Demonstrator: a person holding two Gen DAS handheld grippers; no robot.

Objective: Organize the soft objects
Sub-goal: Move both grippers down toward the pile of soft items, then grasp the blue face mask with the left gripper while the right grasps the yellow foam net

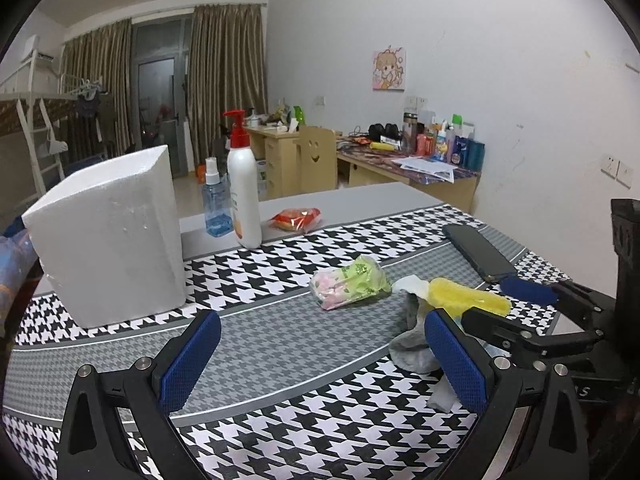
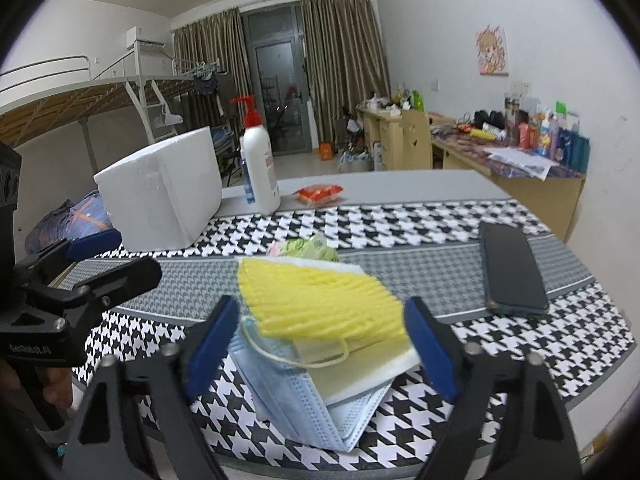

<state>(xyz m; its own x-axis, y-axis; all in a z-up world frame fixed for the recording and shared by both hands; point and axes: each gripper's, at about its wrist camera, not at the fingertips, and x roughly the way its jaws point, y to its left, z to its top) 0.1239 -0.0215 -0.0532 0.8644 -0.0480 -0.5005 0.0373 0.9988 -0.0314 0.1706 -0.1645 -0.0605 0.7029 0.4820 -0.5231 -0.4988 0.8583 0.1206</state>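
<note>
Here a pick-up is judged in hand: the right gripper (image 2: 320,344) is spread astride the yellow cloth (image 2: 320,300) atop the masks (image 2: 304,392) on the bench (image 2: 400,216), untouched; closing is called for next, while the left gripper (image 1: 320,364) is held spread, empty.

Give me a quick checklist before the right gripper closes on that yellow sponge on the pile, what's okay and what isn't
1. Right gripper open around the yellow sponge: ok.
2. Pads pressing the sponge: not ok, gaps both sides.
3. Sponge alone in reach: not ok, it rests on blue face masks.
4. Left gripper open, holding nothing: ok.
5. Phone apart from the pile: ok.
6. White foam box open to receive: cannot tell.
</note>
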